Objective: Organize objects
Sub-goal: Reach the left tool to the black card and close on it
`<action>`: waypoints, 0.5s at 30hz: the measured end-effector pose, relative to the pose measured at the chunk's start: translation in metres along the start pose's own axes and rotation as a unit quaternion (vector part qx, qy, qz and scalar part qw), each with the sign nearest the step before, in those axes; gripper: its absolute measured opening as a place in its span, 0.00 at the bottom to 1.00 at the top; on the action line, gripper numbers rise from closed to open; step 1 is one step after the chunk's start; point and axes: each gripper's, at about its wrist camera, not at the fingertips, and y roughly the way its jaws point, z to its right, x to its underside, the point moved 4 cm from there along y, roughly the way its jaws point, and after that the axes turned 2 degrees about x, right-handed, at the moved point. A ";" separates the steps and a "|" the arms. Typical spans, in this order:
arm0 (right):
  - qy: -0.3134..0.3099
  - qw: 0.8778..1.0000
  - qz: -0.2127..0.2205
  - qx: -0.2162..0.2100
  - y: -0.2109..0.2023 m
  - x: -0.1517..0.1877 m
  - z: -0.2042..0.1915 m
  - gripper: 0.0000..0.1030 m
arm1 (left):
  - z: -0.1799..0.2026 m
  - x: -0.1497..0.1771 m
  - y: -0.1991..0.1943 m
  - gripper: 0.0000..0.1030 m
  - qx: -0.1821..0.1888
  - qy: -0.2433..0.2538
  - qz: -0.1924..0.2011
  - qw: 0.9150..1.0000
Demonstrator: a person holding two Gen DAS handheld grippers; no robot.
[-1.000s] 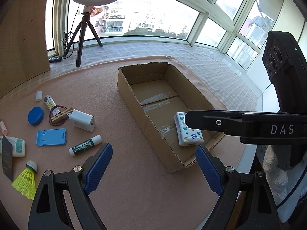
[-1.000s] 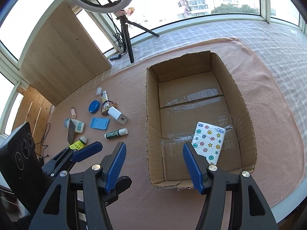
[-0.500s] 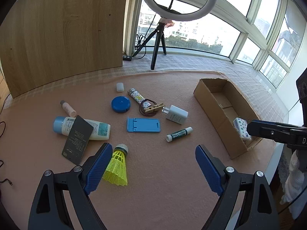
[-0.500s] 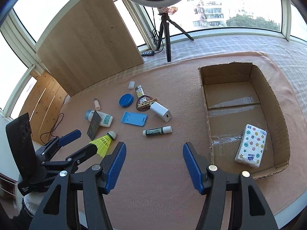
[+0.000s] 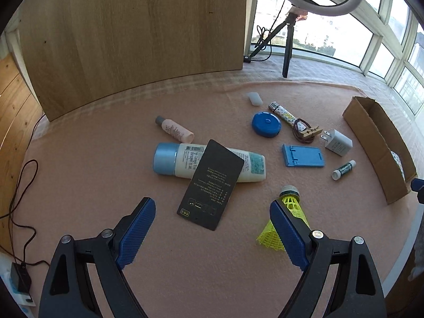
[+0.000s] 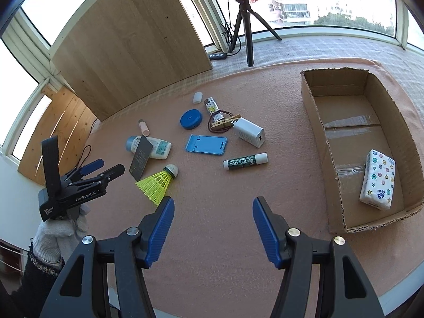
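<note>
**Both grippers spread and empty over the scattered items**

Left gripper (image 5: pixel 212 228) hangs with its blue pads wide apart and nothing between them, above the pink-covered desk (image 5: pixel 79 185) just short of the black card (image 5: pixel 210 188). That card lies tilted across a white lotion tube (image 5: pixel 182 163) with a blue cap — the landmark for the rest. Just beyond the tube lies a small pink bottle (image 5: pixel 175 131). Right of the tube are a blue phone stand (image 5: pixel 303 159), a white charger (image 5: pixel 338 143) and a green lip balm stick (image 5: pixel 343 169); farther back, a round blue case (image 5: pixel 266 124), a patterned lighter (image 5: pixel 282 112), a clothespin on a brown hair tie (image 5: pixel 308 133) and a small white cap (image 5: pixel 254 98). A yellow shuttlecock (image 5: pixel 288 212) sits nearer than the tube, partly hidden behind the gripper's right pad.

Right gripper (image 6: pixel 213 228) is likewise parted and empty, over bare desk well to the right of the tube.

Only the right wrist view looks down into the cardboard box (image 6: pixel 312 122), far right of the tube, and shows the tissue pack (image 6: pixel 377 180) lying on its floor at the near end; the left wrist view sees the box edge-on, with only a sliver of the pack. The right view also catches the left gripper from outside, held by a white-gloved hand (image 6: pixel 57 234) — something the left camera cannot show.
</note>
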 end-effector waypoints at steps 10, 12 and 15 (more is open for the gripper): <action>0.021 1.000 -0.017 0.009 0.005 0.008 0.006 0.56 | -0.008 -0.006 0.041 0.87 0.000 0.045 -0.043 0.998; 0.025 0.999 -0.020 0.011 0.006 0.009 0.008 0.56 | -0.009 -0.008 0.047 0.87 0.003 0.043 -0.049 0.998; 0.031 0.999 -0.021 0.013 0.006 0.010 0.012 0.56 | -0.005 -0.009 0.055 0.87 0.008 0.044 -0.058 0.997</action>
